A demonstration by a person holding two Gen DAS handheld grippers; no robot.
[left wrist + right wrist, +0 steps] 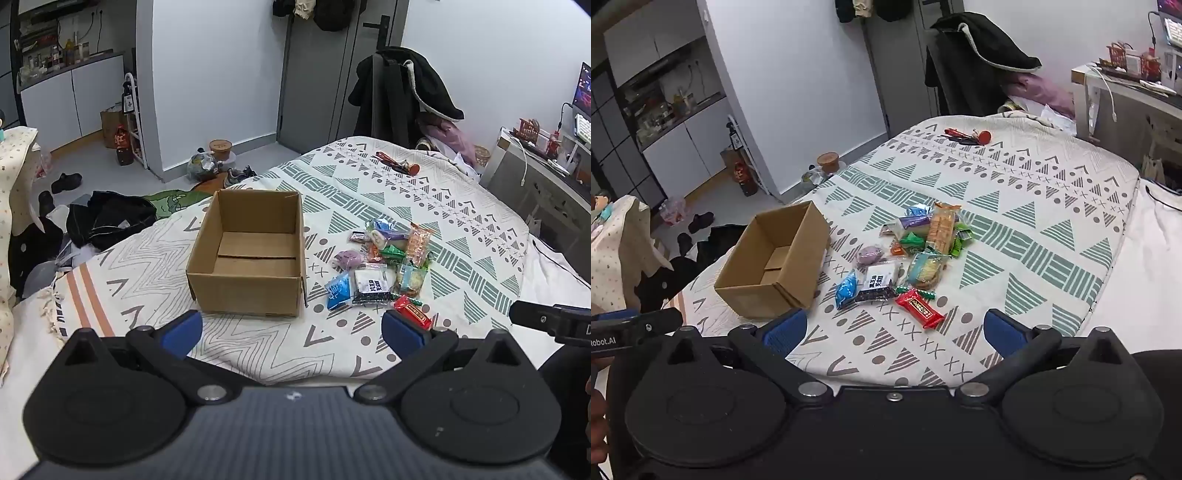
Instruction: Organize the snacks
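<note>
Two grippers spread wide, both empty | left wrist: my left gripper faces the cardboard box, snack pile off to its right | right wrist: my right gripper sits nearer, red packet just ahead, long axis diagonal, box lying left.

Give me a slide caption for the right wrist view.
Open right gripper above a patterned bedspread, snack packets piled beside an empty cardboard box.

Bare bedspread lies open before the snack pile; box flanks it.
</note>
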